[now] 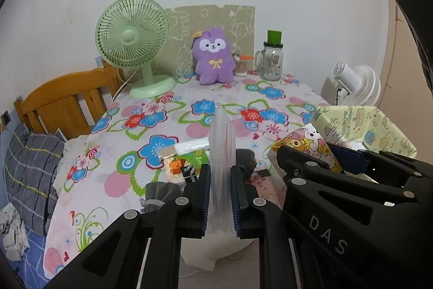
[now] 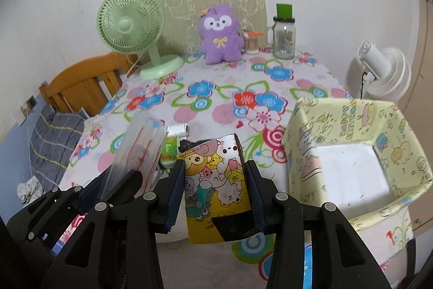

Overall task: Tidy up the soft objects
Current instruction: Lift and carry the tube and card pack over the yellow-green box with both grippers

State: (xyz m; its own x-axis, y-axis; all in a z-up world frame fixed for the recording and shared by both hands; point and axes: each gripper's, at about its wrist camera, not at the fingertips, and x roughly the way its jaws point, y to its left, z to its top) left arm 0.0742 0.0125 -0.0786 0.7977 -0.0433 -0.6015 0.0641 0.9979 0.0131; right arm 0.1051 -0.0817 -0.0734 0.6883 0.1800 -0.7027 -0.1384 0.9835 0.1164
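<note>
My left gripper (image 1: 220, 178) is shut on a clear plastic packet (image 1: 222, 153), held edge-on above the table; the packet also shows in the right wrist view (image 2: 140, 151). My right gripper (image 2: 215, 180) is shut on a yellow cartoon-print packet (image 2: 216, 180), which also shows in the left wrist view (image 1: 305, 145). A pale yellow fabric box (image 2: 324, 132) stands open to the right of the right gripper, its white bottom bare. A green packet (image 1: 189, 156) and a grey pouch (image 1: 159, 191) lie on the table below the grippers. A purple plush toy (image 1: 215, 56) sits at the back.
The table carries a floral cloth (image 1: 189, 110). At the back stand a green desk fan (image 1: 132, 42), a cotton-swab jar (image 1: 242, 65) and a glass mug jar with a green lid (image 1: 272, 58). A white fan (image 2: 384, 72) stands off the right edge. A wooden bed frame (image 1: 67, 96) is at left.
</note>
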